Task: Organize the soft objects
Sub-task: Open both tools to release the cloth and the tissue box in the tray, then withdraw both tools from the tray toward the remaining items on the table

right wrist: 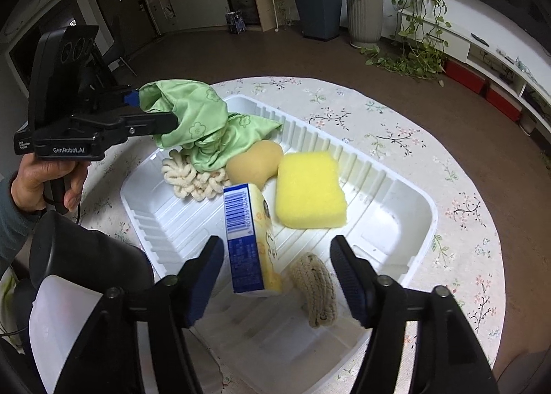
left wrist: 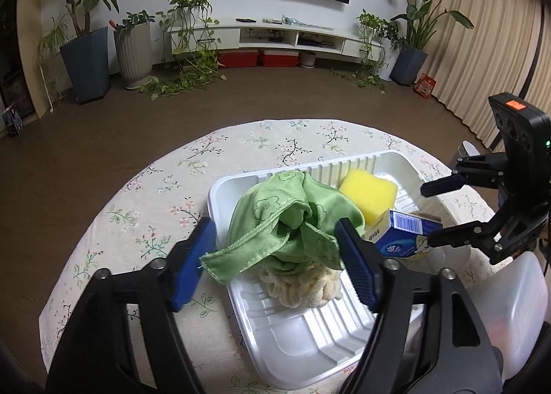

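Blue pads of our right gripper [right wrist: 277, 277] stand apart around the tissue pack [right wrist: 249, 239] and rope coil [right wrist: 315, 290]. Our left gripper [left wrist: 275, 259], also spread, brackets the limp green cloth [left wrist: 292, 218]. At twelve o'clock, the yellow sponge [right wrist: 308, 194] should squash lightly; we'd pinch its middle.

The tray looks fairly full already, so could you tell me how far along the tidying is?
Mostly done: the yellow sponge, tan sponge, tissue pack, rope coil and knit scrubber sit in the tray. The green cloth lies between the open left tongs, draped over the rim; it needs tucking in.
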`<state>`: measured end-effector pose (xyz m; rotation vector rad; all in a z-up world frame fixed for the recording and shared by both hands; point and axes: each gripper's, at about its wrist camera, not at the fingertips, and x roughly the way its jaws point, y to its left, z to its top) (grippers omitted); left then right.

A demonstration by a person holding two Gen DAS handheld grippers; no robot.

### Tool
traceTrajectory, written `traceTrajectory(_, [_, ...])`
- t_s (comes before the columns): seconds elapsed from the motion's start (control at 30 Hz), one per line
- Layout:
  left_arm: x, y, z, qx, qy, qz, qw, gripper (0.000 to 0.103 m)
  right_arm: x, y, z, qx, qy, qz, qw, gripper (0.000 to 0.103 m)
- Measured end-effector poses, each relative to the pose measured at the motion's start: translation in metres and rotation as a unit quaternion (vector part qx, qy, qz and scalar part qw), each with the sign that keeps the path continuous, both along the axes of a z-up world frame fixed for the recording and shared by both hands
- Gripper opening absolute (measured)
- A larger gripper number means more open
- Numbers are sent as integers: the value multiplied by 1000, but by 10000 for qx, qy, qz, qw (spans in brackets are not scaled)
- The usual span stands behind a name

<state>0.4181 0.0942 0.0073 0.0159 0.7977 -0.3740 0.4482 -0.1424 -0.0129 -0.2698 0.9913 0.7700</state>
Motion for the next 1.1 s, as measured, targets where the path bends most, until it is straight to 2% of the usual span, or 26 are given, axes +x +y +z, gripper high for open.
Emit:
traceTrajectory(0.1, [-1,1,-1,81,-32,34,10000,101,0,0,3,36,-70,-35,10000,81])
traceTrajectory(0.23, [-4,10,-1,-4,-59,182,9998,103,1,-7,9,178,-244,-218,9993,102])
traceTrajectory(0.37, [-10,18,-3,-76,-81,318,9994,103,4,-19,15,306,-325,-443,9980,103])
traceTrajectory(0.57, [-17,18,-2,-117,-96,257,9996,103,3,-34,20,475,-400,-693,9957,103])
traceTrajectory(1.1, [-43,28,3,-302,-134,429,9985,103,-13,-55,25,652,-571,-996,9912,103])
